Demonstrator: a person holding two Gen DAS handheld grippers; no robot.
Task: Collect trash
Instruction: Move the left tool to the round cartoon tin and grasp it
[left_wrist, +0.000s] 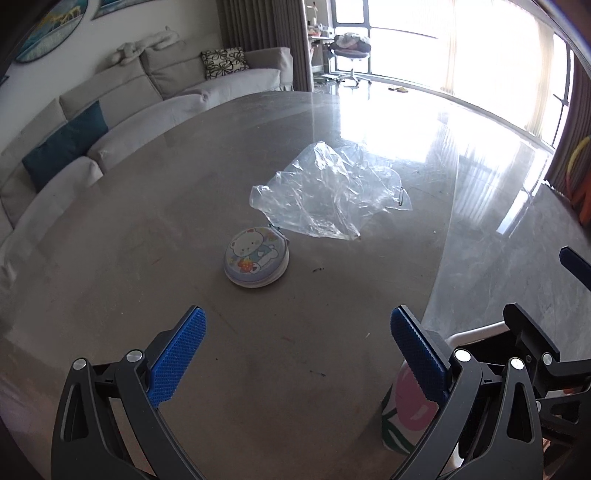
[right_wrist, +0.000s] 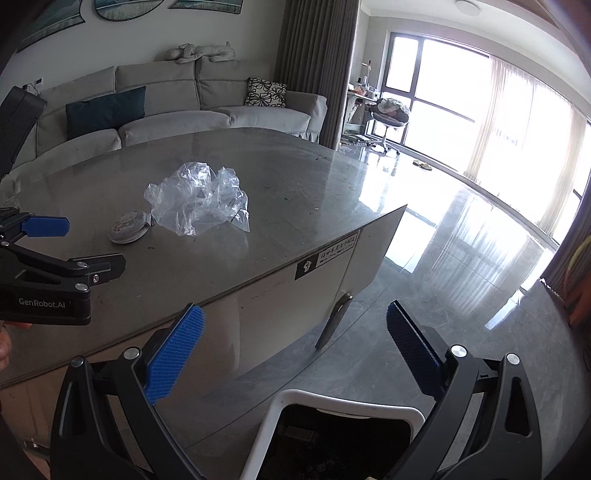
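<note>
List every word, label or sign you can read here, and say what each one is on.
"GenRobot.AI": on the black body of the left hand-held gripper, seen from the right wrist view.
White sticker on the table edge: printed characters, too small to read.
Black sticker beside it: a fist symbol, no words.

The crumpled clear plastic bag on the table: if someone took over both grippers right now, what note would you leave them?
Left gripper: open, empty, over the grey table.
Right gripper: open, empty, above the white-rimmed bin beside the table.
Crumpled clear plastic bag lies on the table, by a round bear-print tin.
Done: nothing picked up.
Left: grasp the bag, probably drop it in the bin.
</note>
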